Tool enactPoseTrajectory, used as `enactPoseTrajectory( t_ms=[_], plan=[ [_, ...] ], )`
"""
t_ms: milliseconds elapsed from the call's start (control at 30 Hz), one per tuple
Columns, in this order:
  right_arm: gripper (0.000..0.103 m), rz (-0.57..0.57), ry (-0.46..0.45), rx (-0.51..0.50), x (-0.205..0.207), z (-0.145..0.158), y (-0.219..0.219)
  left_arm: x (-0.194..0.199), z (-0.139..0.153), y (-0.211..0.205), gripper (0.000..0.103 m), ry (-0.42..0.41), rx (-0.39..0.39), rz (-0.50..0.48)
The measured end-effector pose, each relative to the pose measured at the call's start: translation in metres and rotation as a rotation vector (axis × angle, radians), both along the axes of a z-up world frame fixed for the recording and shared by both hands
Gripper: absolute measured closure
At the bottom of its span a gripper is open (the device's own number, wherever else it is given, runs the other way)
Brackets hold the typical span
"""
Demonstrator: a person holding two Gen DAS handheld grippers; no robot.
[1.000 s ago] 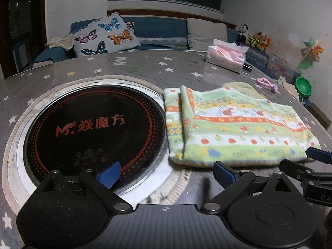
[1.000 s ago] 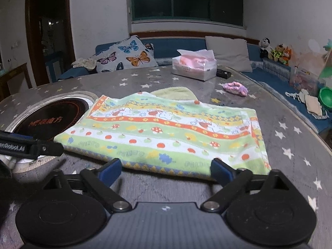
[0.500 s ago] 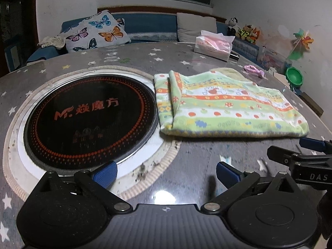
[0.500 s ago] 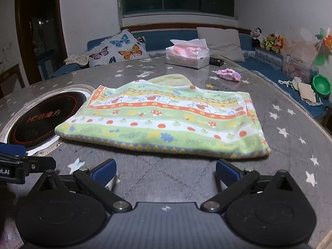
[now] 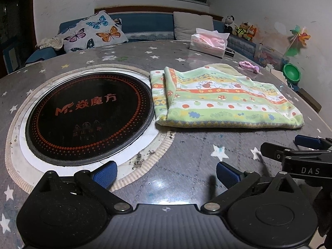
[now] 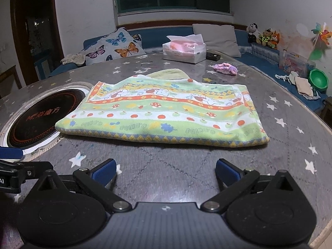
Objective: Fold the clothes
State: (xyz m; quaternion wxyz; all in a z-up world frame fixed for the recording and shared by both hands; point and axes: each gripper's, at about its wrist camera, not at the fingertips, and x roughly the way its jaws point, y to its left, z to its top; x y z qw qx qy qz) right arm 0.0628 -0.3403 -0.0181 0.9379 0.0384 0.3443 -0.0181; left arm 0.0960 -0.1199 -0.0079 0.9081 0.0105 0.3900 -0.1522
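Two sets of fingers stand spread wide with nothing between them; my left gripper (image 5: 166, 171) hangs on my side of the induction cooktop (image 5: 89, 118), my right gripper (image 6: 166, 172) beside it; the folded printed towel (image 6: 166, 114) lies flat on the worktop (image 6: 290, 149) just right of that cooktop, its left end touching the rim; I judge one fold done and both grippers clear; the next move calls for pinching an end to halve it again; a yellow-green cloth (image 6: 168, 74) peeks from behind the towel, mostly hidden; I cannot tell how many layers lie underneath.
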Motion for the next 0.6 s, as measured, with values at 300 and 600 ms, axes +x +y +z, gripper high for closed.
enactPoseTrajectory(
  t_ms=[300, 600],
  plan=[
    [0.0, 0.0, 0.0, 0.001, -0.006, 0.0, 0.004, -0.006, 0.003, -0.002, 0.0, -0.005, -0.003, -0.011],
    [0.0, 0.003, -0.001, 0.005, -0.011, 0.001, 0.006, -0.013, 0.004, -0.005, 0.0, -0.014, -0.004, -0.025]
  ],
)
